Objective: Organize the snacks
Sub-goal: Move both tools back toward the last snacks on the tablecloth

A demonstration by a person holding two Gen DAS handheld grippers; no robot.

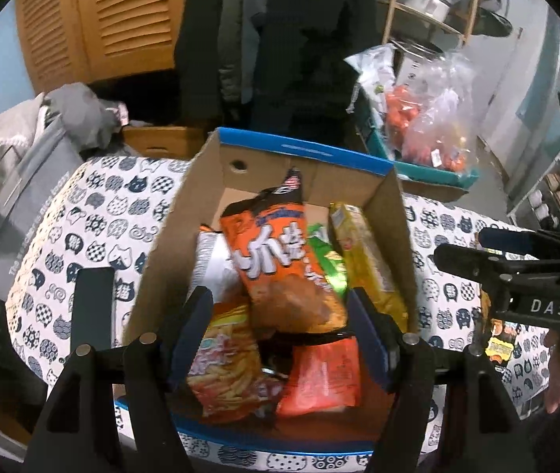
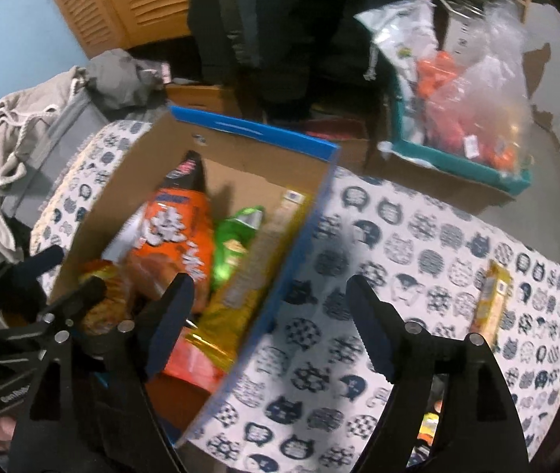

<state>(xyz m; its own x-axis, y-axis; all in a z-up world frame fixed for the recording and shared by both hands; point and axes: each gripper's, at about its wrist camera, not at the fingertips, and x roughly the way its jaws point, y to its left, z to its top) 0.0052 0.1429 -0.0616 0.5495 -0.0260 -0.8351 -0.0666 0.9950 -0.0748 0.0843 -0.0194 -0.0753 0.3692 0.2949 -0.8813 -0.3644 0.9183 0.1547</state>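
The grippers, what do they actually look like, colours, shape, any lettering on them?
Both the left gripper and the right gripper are matte black, with angular linkage arms joined by round silver pins. Their fingers are tapered wedges faced with dark blue pads; the right one's pad looks ridged. From the left wrist view, the right gripper's body carries white "DAS" lettering. No cables show.
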